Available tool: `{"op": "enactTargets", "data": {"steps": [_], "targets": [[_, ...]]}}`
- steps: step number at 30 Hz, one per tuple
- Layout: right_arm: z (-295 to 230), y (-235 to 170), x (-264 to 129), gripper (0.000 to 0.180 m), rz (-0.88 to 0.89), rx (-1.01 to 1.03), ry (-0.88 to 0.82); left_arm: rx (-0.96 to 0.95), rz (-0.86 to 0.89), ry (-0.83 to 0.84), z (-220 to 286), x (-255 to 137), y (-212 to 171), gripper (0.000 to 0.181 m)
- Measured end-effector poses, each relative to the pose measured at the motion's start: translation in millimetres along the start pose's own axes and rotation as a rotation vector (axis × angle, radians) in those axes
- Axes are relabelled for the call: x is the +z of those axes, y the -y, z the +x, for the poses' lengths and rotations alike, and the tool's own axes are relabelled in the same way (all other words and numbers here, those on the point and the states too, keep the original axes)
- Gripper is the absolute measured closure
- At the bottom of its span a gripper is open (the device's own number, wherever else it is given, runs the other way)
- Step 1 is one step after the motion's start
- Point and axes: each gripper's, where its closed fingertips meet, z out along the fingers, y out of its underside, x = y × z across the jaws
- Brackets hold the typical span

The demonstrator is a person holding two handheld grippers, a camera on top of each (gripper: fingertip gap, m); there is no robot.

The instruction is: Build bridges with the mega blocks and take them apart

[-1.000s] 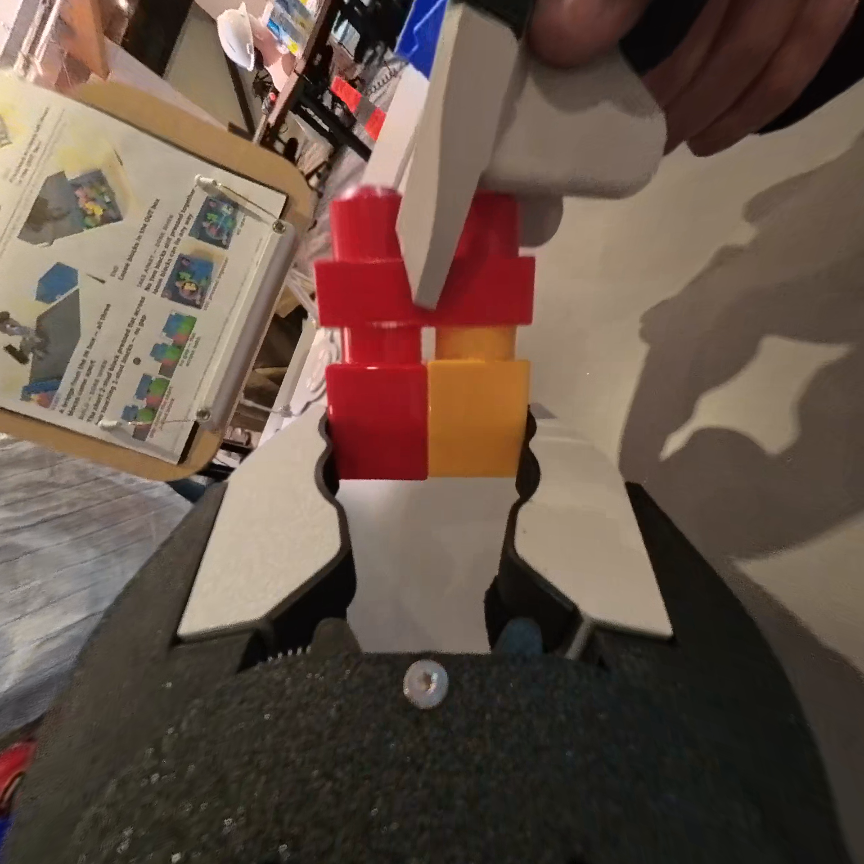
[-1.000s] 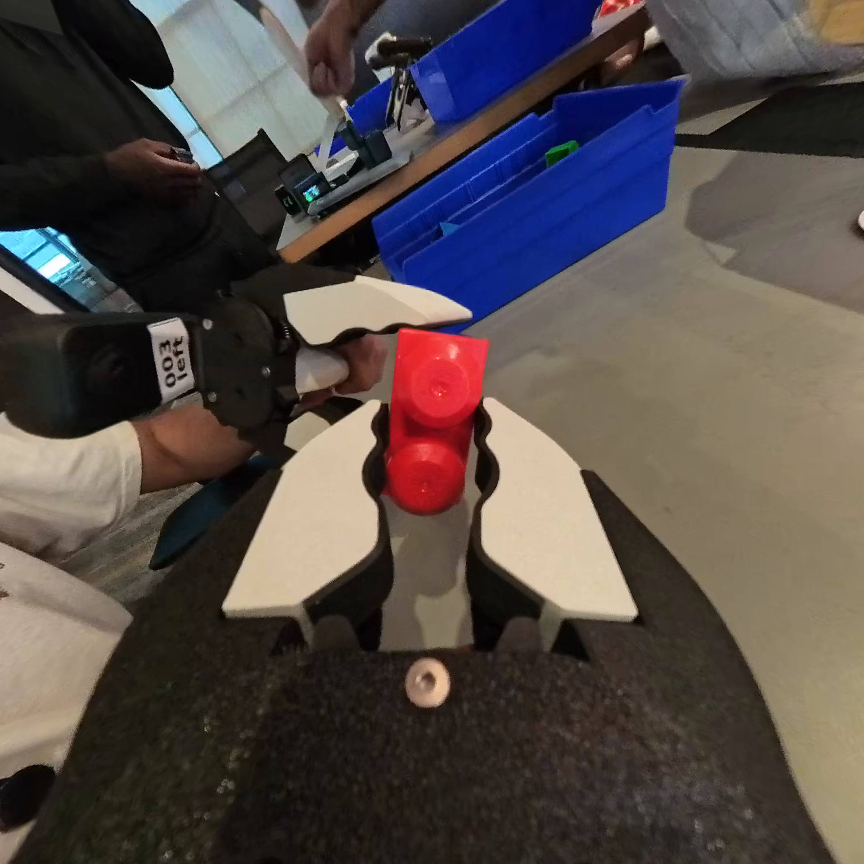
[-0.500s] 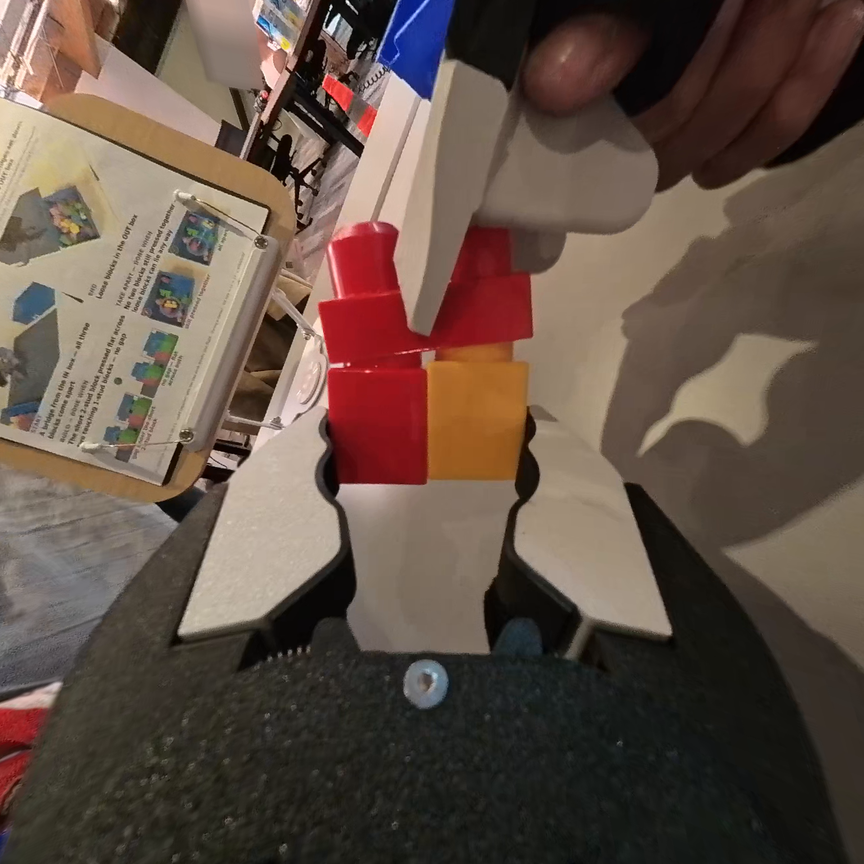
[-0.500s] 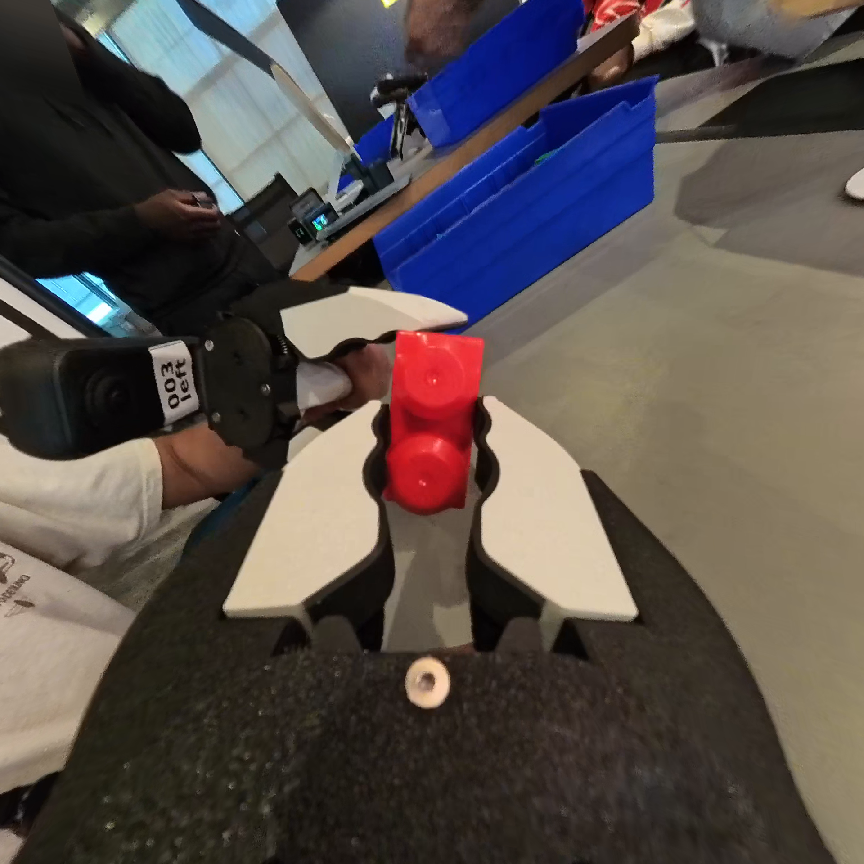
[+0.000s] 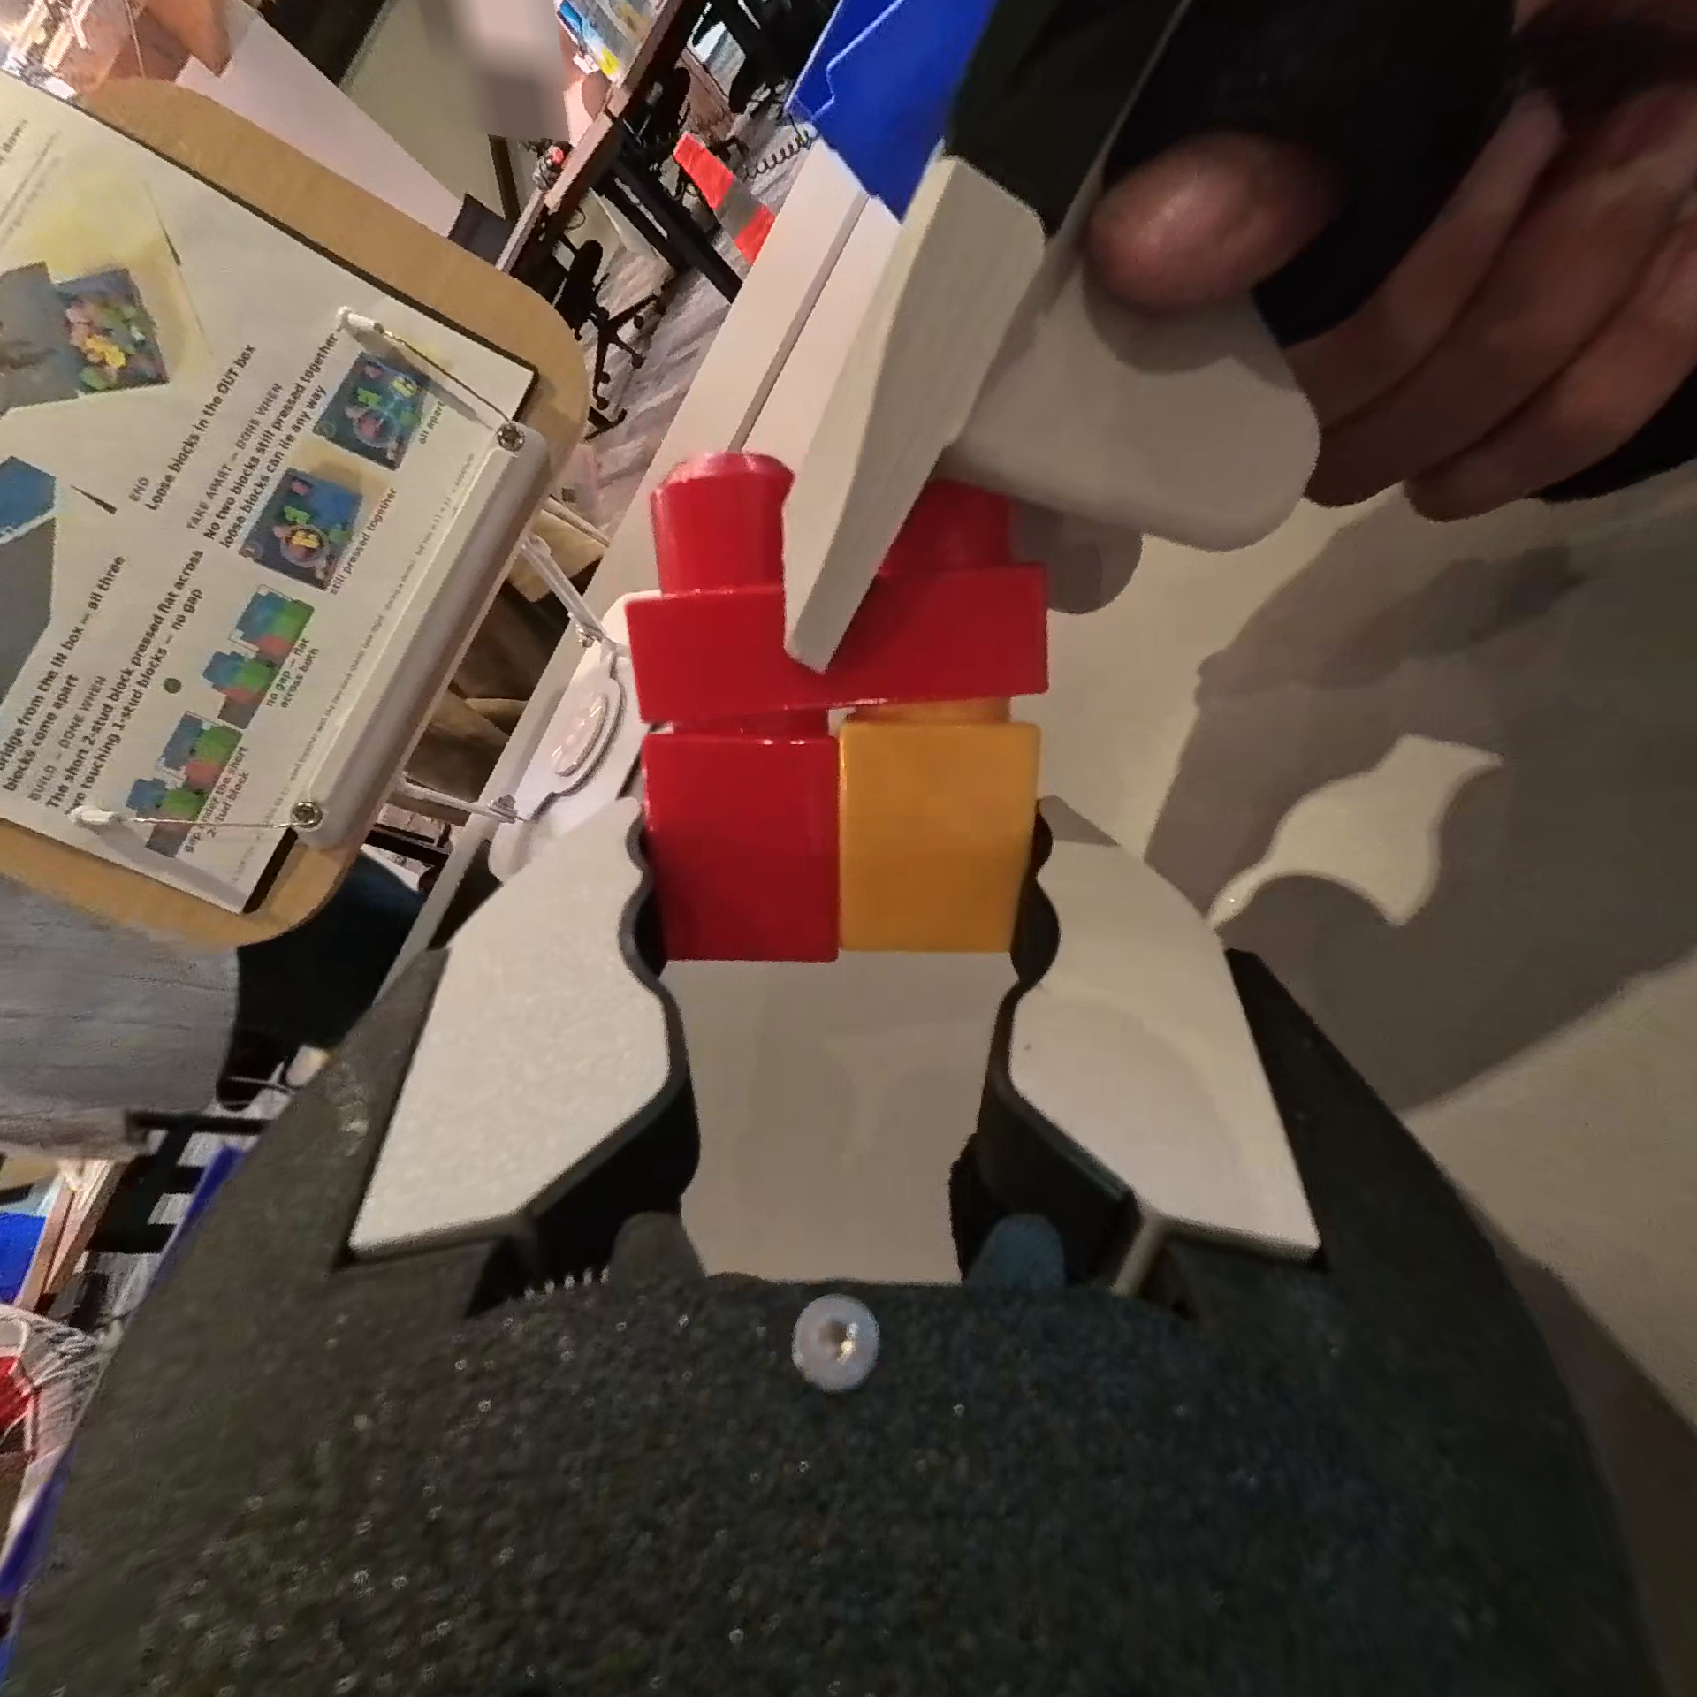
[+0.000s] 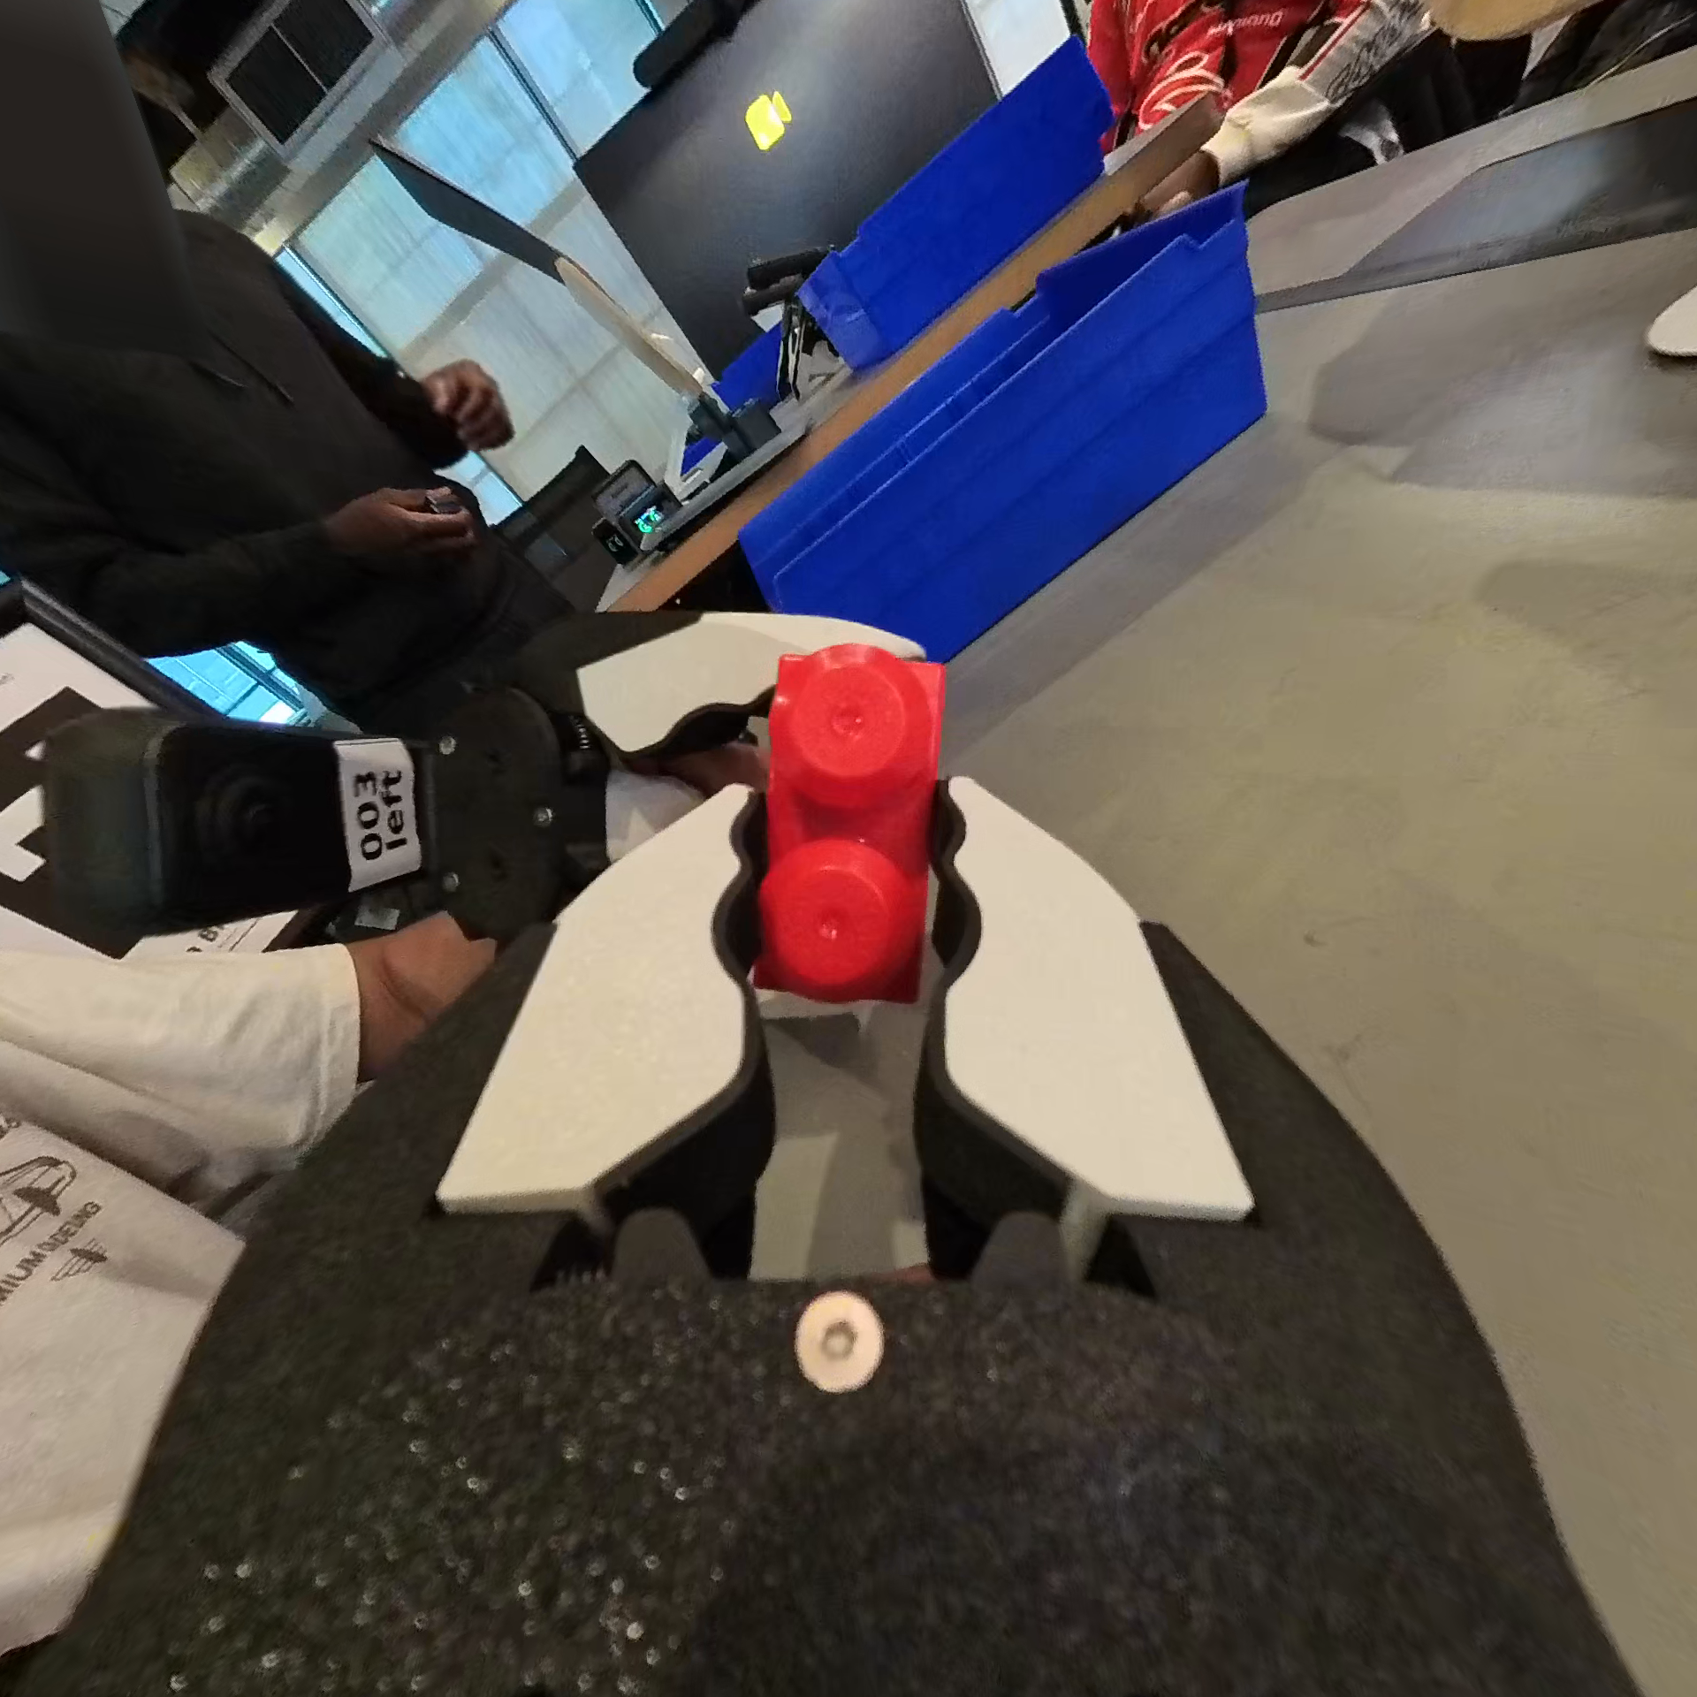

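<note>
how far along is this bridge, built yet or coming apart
The three blocks are together, but not flat. The left gripper clamps the red single block and orange single block side by side. The right gripper grips the red two-stud block, which sits tilted across both. Whether it is being pressed down or pulled off cannot be told. Left: seating or separating.

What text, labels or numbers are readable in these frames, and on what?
I don't quote writing, so this lists what bears it.
Instruction sheet on wooden clipboard: printed lines and pictures, mostly legible.
White sticker on black camera housing: short code, legible.
White shirt: print, cut off.
Red garment: print, blurred.
Dark screen: yellow symbol only.
Red two-stud block, red base block, orange block: none.
</note>
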Motion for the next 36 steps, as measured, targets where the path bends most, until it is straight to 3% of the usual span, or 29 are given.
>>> {"op": "enactTargets", "data": {"steps": [13,23,26,30,32,36], "targets": [[0.3,-3.9,8.7,0.145,0.053,0.038,0.016,-0.073,0.04,-0.01,0.7,-0.2,9.2,0.107],[-1.8,24.9,-15.4,0.146,0.163,0.036,0.059,0.004,0.114,0.125,-25.2,-30.8,24.3,0.105],[-5.6,22.5,-23.3,0.146,0.172,0.029,0.109,-0.324,0.185,-0.068,-21.6,-39.8,23.9,0.104],[-26.9,18.2,-19.7,0.146,0.165,-0.063,0.167,-0.882,0.351,-0.511,-20.7,-49.1,38.8,0.103],[-33.0,17.3,-17.5,0.146,0.165,-0.083,0.187,-1.019,0.423,-0.652,-21.7,-55.7,42.9,0.107],[-40.8,13.4,-13.6,0.146,0.144,-0.119,0.211,-1.114,0.502,-0.748,-22.0,-59.7,41.9,0.126]]}}
